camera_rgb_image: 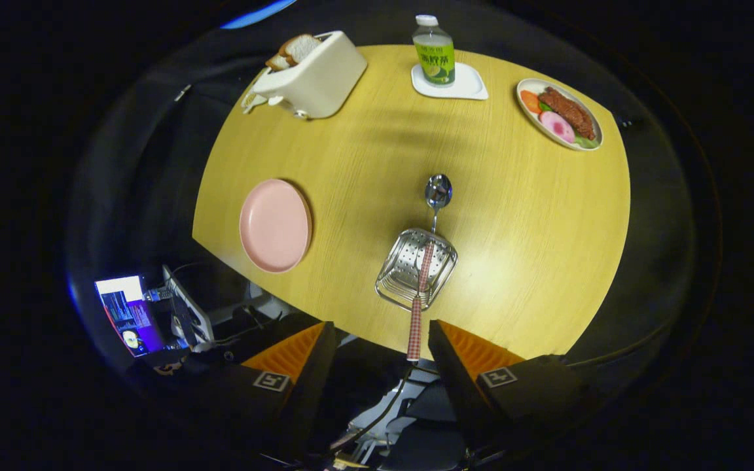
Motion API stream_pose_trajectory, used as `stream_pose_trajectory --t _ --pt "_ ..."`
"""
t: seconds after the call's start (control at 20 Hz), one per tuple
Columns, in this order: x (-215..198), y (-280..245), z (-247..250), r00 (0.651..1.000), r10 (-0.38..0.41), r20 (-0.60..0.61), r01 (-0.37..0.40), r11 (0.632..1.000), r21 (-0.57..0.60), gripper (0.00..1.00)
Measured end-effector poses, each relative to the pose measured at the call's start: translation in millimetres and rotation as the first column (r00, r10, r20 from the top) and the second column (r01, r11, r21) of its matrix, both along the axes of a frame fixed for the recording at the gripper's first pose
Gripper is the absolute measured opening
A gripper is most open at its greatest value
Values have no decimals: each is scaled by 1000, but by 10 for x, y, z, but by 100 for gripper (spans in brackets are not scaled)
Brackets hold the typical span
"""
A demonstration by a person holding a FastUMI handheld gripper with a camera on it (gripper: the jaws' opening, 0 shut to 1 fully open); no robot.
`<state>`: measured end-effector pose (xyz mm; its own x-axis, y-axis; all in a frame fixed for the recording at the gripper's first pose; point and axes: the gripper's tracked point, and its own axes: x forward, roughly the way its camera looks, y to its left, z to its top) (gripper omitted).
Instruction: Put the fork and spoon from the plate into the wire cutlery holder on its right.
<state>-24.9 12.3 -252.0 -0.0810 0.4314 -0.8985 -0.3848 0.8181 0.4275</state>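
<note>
Off the left edge of the yellow wooden table [521, 216], low beside the gripper, a lit screen [129, 314] glows among cables. On the table nearest that side lies the pink plate [275, 225], bare, with no cutlery on it. Farther back stands a cream toaster [315, 80] with slices of bread [295, 50] sticking up from its slot. Toward the middle of the far edge a green-labelled bottle [434, 51] with a white cap stands upright on a white coaster [450, 85]. Closer in, just ahead of the fingers, sits the wire cutlery holder [415, 268], well to the right of the pink plate. A handle with a red checked pattern [418, 302] rises out of it and reaches back to the gap between the fingers, its near end level with their tips; whether this is the fork I cannot tell, since its head is hidden inside the basket. The spoon [437, 193] pokes out from the far side of the holder, bowl resting on the wood beyond it. The gripper [380, 335] hangs above the near table edge with its jaws spread wide, touching neither the handle nor anything else. At the far right corner an oval dish [590, 119] carries sliced meat, a pink round and an orange piece.
</note>
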Motion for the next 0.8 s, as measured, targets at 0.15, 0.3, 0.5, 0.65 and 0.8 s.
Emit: stream_pose_trajectory --t 0.15,0.3,0.5,0.65,0.8 --pt "139 52 206 969 -126 212 114 991 66 99" --pt "297 -3 471 877 -243 415 220 970 104 100" --pt "339 -48 793 713 -326 620 278 944 176 99" --pt "289 42 967 607 -359 709 287 931 225 99" --pt "226 138 1230 508 -410 757 288 910 299 99"
